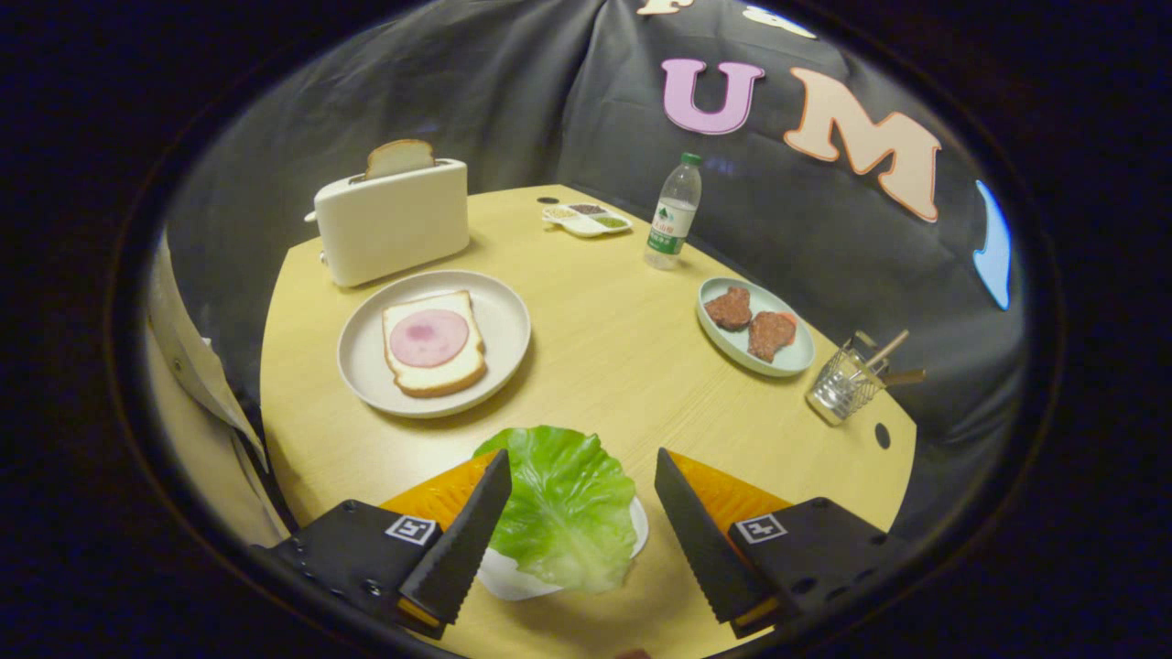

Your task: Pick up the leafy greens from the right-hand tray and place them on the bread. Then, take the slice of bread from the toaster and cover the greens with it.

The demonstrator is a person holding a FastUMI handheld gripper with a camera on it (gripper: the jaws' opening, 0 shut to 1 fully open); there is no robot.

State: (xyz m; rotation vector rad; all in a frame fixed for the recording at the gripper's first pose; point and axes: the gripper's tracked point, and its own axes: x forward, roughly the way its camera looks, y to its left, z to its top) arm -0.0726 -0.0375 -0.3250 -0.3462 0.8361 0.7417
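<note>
A green lettuce leaf (pixel 568 503) lies on a small white tray (pixel 499 578) between my fingers. My gripper (pixel 581 465) is open, its jaws wide on either side of the leaf; the left one sits at the leaf's edge. Beyond them, a bread slice topped with a pink ham round (pixel 430 340) rests on a large round plate (pixel 366 389). Behind that plate stands a cream toaster (pixel 392 224) with a second bread slice (pixel 399 157) sticking out of its slot.
A pale green plate (pixel 795 359) with two meat patties sits ahead on the right, near a glass cup (pixel 842 389) holding utensils by the table edge. A water bottle (pixel 673 220) and a divided condiment tray (pixel 586 220) stand at the back.
</note>
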